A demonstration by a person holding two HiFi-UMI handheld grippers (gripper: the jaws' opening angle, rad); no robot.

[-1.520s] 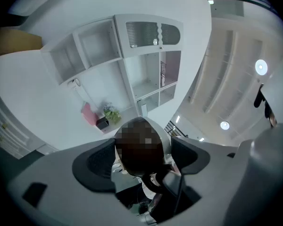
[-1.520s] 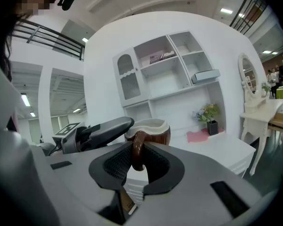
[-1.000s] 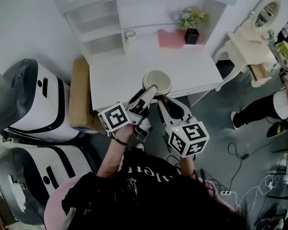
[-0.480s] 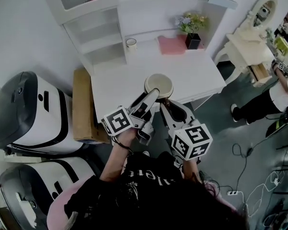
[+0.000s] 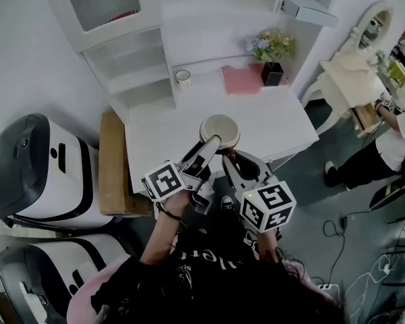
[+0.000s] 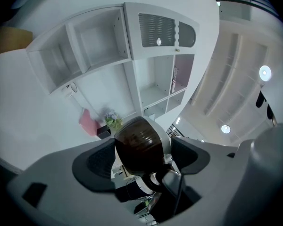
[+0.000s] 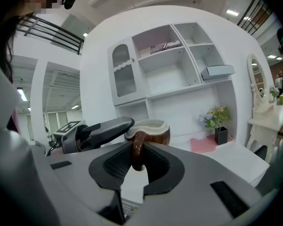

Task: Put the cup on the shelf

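Observation:
A brown cup point(image 5: 219, 129) with a cream inside hangs above the front of the white desk point(image 5: 283, 123), held by both grippers. In the head view my left gripper point(image 5: 213, 142) reaches its near left side, and my right gripper point(image 5: 229, 155) comes from just below it. In the left gripper view the cup's dark round body point(image 6: 137, 147) fills the gap between the jaws of the left gripper point(image 6: 144, 157), which is shut on it. In the right gripper view the cup's handle point(image 7: 138, 149) is pinched in the shut right gripper point(image 7: 137, 161). The white shelf unit point(image 5: 131, 63) stands at the desk's back.
On the desk are a small white mug point(image 5: 183, 78), a pink cloth point(image 5: 239, 78) and a flower pot point(image 5: 271, 54). A cardboard box point(image 5: 111, 164) and two white machines point(image 5: 37, 164) stand on the left. A dressing table point(image 5: 354, 73) and another person point(image 5: 391, 140) are on the right.
Both grippers have carried the cup together farther in over the desk, toward the shelf unit. Both grips look the same as before.

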